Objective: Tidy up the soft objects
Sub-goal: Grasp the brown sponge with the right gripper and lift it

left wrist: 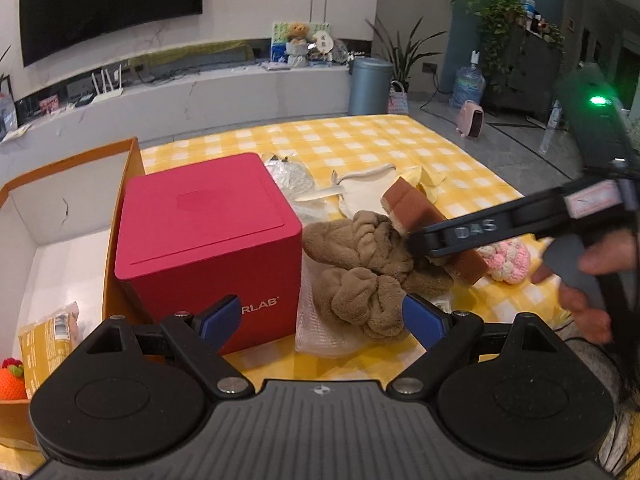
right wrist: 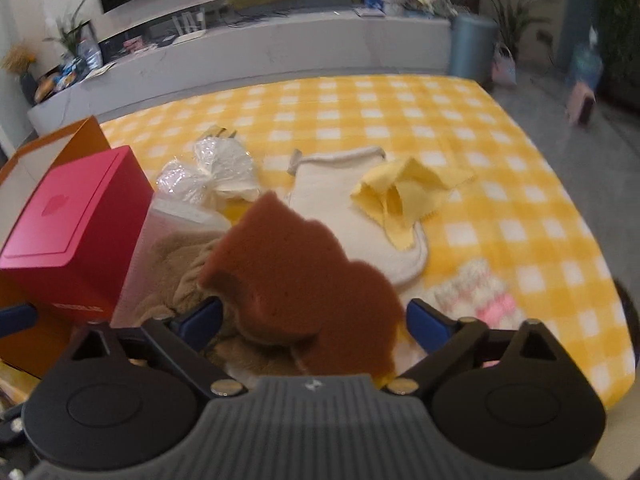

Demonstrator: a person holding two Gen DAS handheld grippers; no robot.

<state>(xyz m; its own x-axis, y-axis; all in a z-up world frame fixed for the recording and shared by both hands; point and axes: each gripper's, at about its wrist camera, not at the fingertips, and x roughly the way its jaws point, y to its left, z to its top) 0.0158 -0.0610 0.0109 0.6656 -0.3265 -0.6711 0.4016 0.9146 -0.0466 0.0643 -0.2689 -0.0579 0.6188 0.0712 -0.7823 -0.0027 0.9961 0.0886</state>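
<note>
Early going, by the look of it: the orange storage box (left wrist: 68,208) at nine o'clock holds just a yellow packet (left wrist: 44,344) and an orange knitted toy (left wrist: 12,380), so only those two look sorted. Out on the yellow checked table (right wrist: 500,184) there's plenty left: the brown fleece cloth (left wrist: 360,280), a cream drawstring pouch (right wrist: 348,216), a yellow cloth (right wrist: 404,196), a pink-and-white crocheted piece (right wrist: 480,292) and a crinkled clear wrapper (right wrist: 212,172).

The right gripper (right wrist: 312,316) has its jaws set wide with the brown sponge (right wrist: 300,276) sitting between the blue pads (right wrist: 424,320). From the left wrist view its black fingers cross the sponge's middle, and the sponge is tilted up over the fleece cloth. Whether it's properly clamped, I can't tell.

The left gripper (left wrist: 320,320) is spread open and holding nothing, with the fleece cloth dead ahead at twelve o'clock, bunched just beyond its fingertips. The red lidded box (left wrist: 208,248) stands at eleven o'clock, just beside the cloth.
</note>
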